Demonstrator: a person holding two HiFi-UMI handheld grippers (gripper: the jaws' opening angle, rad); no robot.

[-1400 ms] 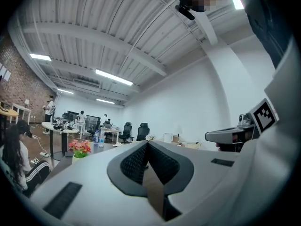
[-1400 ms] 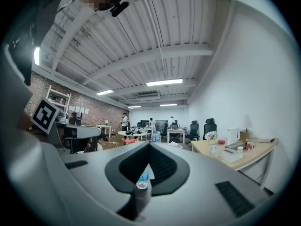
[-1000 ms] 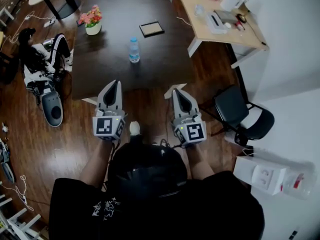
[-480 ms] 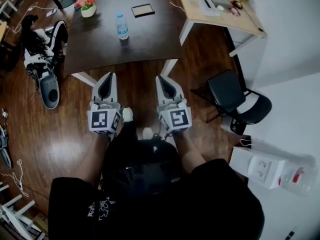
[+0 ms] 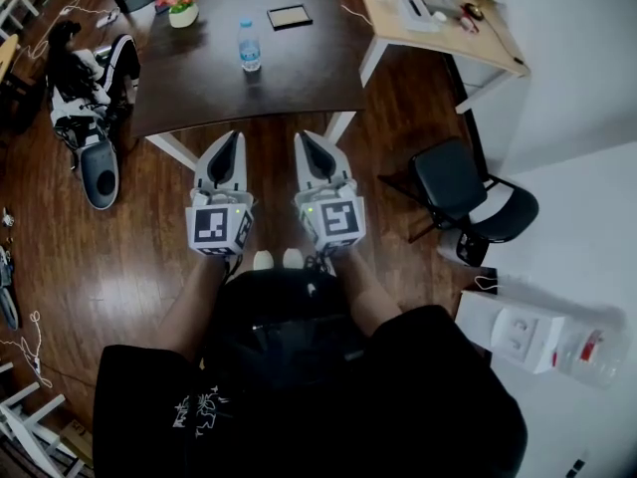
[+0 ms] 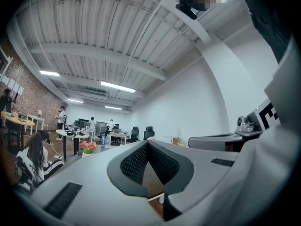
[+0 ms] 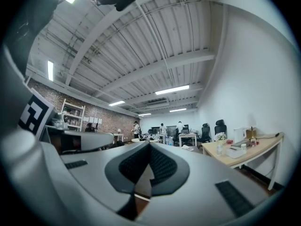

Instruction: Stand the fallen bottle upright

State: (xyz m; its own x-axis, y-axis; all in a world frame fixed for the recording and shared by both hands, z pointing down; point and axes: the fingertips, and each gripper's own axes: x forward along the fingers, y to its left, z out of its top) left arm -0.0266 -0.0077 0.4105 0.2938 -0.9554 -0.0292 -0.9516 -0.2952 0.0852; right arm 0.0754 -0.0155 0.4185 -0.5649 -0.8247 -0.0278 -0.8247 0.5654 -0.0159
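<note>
The bottle (image 5: 250,46) stands upright on the counter (image 5: 299,78), so the task looks finished. The left tool (image 5: 230,142) and right tool (image 5: 306,142), both pressed together and empty, likely need no further move.

Dark table (image 5: 299,73) with bottle (image 5: 250,46), flowerpot (image 5: 181,0)

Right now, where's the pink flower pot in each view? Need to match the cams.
Head view: flower pot at upper left, on the dark table.
Left gripper view: flower pot at left, mid-height, just left of the jaws.
Right gripper view: not visible.
Shared landmark: the dark table, whose brown top shows low between the jaws in both gripper views.
</note>
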